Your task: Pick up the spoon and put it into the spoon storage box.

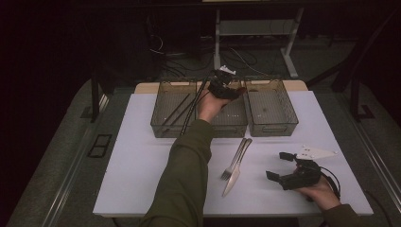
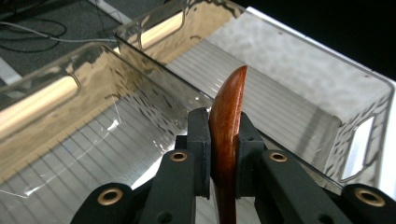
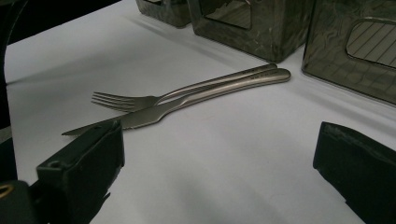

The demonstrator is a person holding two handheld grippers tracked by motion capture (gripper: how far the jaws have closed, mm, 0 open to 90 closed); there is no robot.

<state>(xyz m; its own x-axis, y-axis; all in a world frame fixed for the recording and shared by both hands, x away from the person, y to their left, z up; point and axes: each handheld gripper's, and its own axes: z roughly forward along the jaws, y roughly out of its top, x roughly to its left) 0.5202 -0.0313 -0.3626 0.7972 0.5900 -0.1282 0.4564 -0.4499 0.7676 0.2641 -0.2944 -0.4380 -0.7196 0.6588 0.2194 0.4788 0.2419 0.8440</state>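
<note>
Over far middle bin (image 1: pixel 230 118), wooden spoon (image 2: pixel 227 121) is clamped by left gripper (image 1: pixel 222 87), prob. for dropping in; right gripper (image 1: pixel 283 168) is held wide open, empty, near fork (image 1: pixel 235 163) & knife (image 1: pixel 238 172).

Dim room, dark grey floor (image 1: pixel 56 156), white table (image 1: pixel 137 156), white desk frame (image 1: pixel 255 28) behind, cables (image 1: pixel 165 52) lying on the floor.

Dim, dark-edged frames; glare on bin walls (image 2: pixel 154 32).

Fork (image 1: pixel 235 160) and knife (image 1: pixel 238 174) side by side before three bins (image 1: pixel 272 126).
</note>
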